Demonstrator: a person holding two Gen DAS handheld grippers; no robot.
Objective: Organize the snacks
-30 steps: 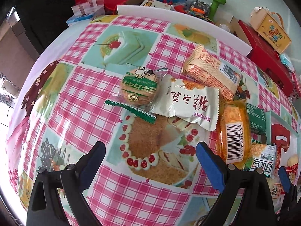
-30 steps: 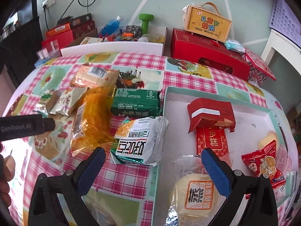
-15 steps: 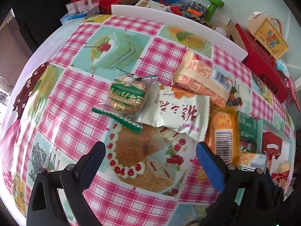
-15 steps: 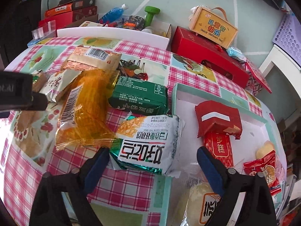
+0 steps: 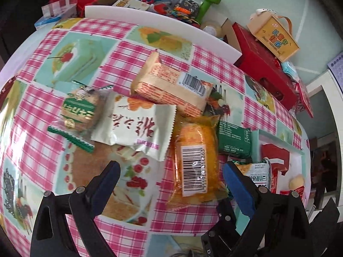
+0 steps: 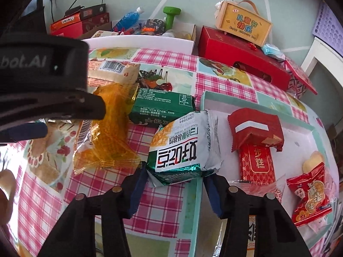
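The right tongs [image 6: 174, 185] have just been closing and now pinch the near crimped end of the white-and-green snack pack [image 6: 184, 147], which lies straddling the tray rim [image 6: 194, 209] on the counter [image 6: 171, 64]. It looks light, puffy and slick, so a hold across the body, clear of the foil seam, should slip less. The left tongs [image 5: 171, 184] hang released, with the orange packet [image 5: 196, 162] just ahead.

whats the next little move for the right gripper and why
Probably lift slightly and carry the packet rightward. The right gripper has just been closing, and its pads now sit against the near end of the white and green snack packet, which straddles the rim of the mint tray. Red packets already lie inside that tray, so this one likely joins them.
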